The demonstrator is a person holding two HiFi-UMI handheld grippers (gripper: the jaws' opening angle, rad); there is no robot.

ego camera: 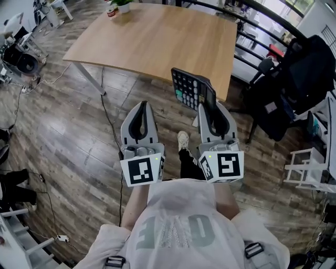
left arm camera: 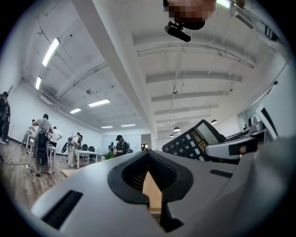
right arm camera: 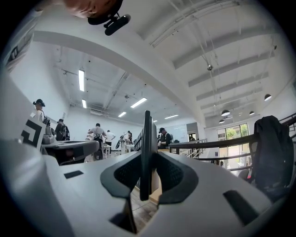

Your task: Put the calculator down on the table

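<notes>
A black calculator [ego camera: 191, 88] with a green key stands on edge, keys facing left, in my right gripper [ego camera: 207, 107], which is shut on its lower end. In the head view it hangs in front of the near right corner of the wooden table [ego camera: 157, 37]. The right gripper view shows the calculator [right arm camera: 146, 139] edge-on as a thin dark slab pinched between the pads of the right gripper [right arm camera: 146, 159]. My left gripper [ego camera: 142, 107] is beside it on the left, shut and holding nothing. From the left gripper [left arm camera: 149, 157] view, the calculator [left arm camera: 194, 139] appears at the right.
A potted plant [ego camera: 123, 5] and a small red cup [ego camera: 111, 11] stand at the table's far edge. A black chair with a dark jacket [ego camera: 294, 79] and a railing [ego camera: 252, 31] are at the right. Cables and equipment [ego camera: 21, 58] lie on the floor at the left.
</notes>
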